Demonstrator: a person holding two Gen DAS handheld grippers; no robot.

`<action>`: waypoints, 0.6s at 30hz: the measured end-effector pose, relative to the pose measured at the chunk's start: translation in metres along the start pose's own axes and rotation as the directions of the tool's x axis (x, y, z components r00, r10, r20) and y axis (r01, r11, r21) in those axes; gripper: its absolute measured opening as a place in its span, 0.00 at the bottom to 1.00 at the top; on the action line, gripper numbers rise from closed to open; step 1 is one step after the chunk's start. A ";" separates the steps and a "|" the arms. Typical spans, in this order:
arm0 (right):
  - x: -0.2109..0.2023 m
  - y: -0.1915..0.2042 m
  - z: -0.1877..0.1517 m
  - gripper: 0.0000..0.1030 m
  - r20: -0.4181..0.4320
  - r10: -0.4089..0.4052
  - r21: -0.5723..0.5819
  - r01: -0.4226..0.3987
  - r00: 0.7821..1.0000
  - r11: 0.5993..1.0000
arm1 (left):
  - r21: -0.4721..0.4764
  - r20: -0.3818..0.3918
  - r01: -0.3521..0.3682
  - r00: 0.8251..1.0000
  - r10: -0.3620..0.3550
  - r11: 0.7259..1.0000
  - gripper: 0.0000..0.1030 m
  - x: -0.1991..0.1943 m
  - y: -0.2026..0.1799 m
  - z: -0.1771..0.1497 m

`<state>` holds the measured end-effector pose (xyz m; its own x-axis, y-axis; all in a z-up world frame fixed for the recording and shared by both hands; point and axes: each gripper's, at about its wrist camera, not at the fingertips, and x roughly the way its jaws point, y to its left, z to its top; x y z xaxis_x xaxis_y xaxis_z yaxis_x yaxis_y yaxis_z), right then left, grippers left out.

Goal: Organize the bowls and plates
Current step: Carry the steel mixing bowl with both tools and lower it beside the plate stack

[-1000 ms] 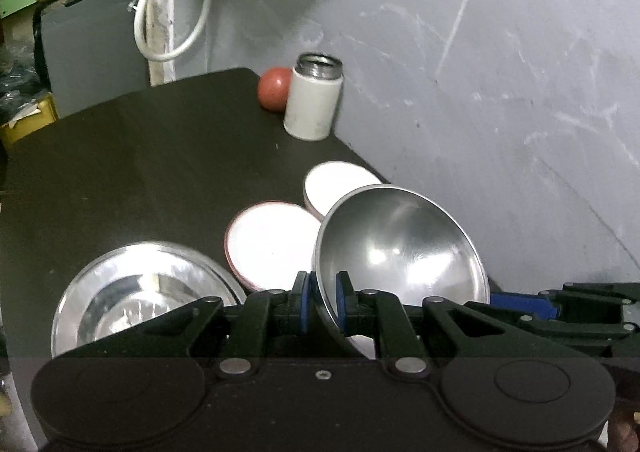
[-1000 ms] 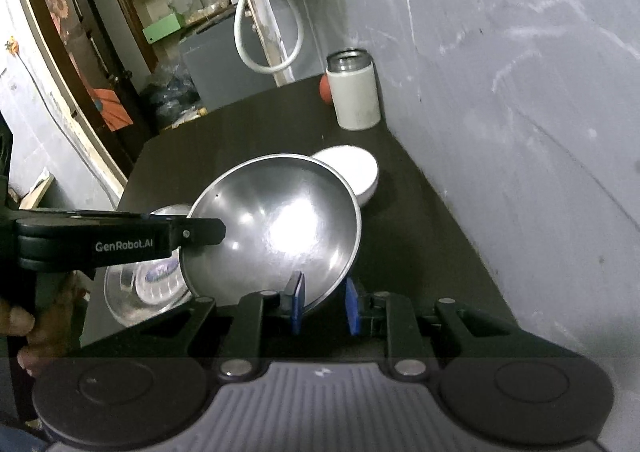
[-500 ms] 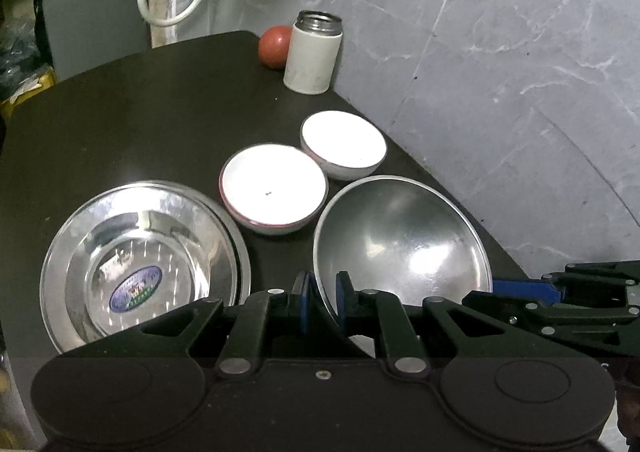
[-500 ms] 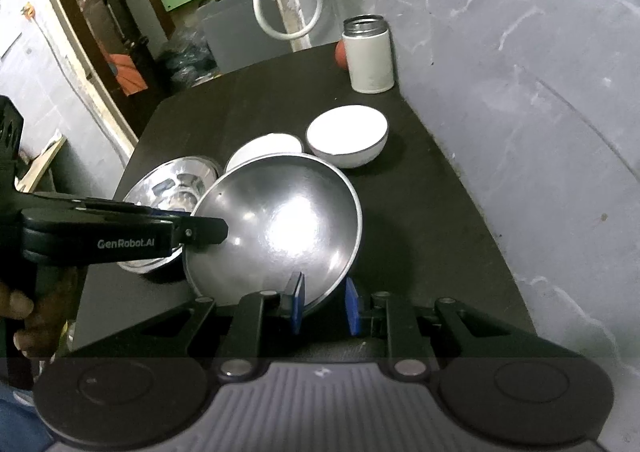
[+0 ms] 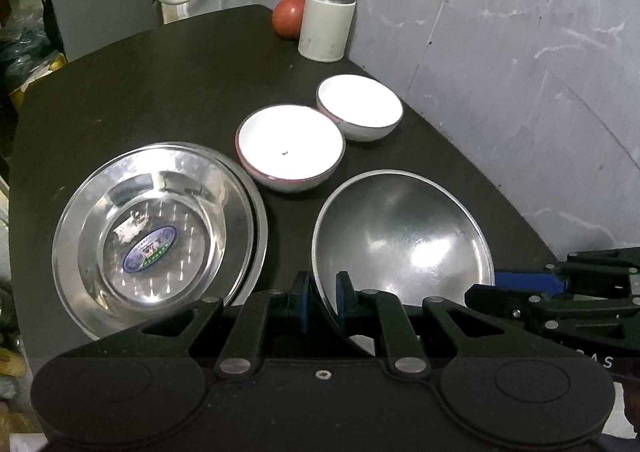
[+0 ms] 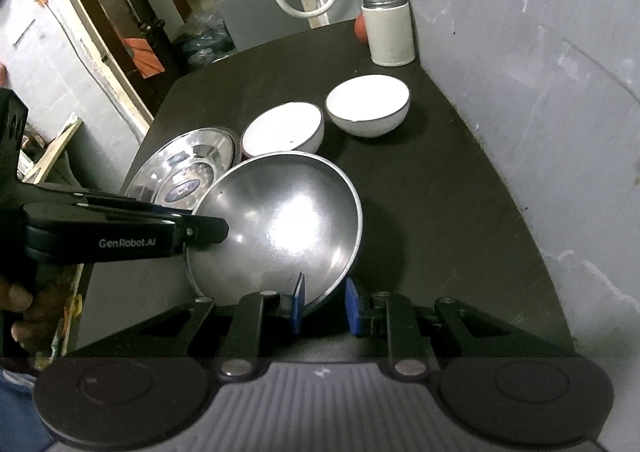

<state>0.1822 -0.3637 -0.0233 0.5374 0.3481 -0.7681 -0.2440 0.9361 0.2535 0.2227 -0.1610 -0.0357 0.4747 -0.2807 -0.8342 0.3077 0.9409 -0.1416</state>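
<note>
A large steel bowl (image 5: pixel 400 236) hangs tilted over the near end of the dark table (image 5: pixel 160 83), held by both grippers. My left gripper (image 5: pixel 322 300) is shut on its left rim. My right gripper (image 6: pixel 325 306) pinches the near rim of the same steel bowl (image 6: pixel 280 219), one blue pad inside and one outside. To the left a steel dish lies nested in a steel plate (image 5: pixel 160 219). Behind stand a red-rimmed white bowl (image 5: pixel 290 143) and a dark-rimmed white bowl (image 5: pixel 360 107), side by side and upright.
A white flask (image 5: pixel 326 27) with a steel mouth and a red ball (image 5: pixel 286 15) stand at the far corner against the grey wall (image 5: pixel 520 71), which runs along the table's right edge. A hand (image 6: pixel 20 312) holds the left gripper's handle.
Both grippers have carried the steel bowl back from the wall toward the near end of the table. It no longer hides the white bowls. Both grips look unchanged.
</note>
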 end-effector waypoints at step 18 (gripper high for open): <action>-0.001 -0.003 -0.004 0.28 0.019 0.041 -0.001 -0.041 0.999 0.999 | 0.005 -0.028 -0.020 0.999 0.020 1.000 0.15 0.004 0.001 -0.005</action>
<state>0.1788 -0.3675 -0.0259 0.5420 0.3871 -0.7459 -0.2666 0.9209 0.2842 0.2212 -0.1605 -0.0420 0.4576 -0.2564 -0.8514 0.3019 0.9454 -0.1224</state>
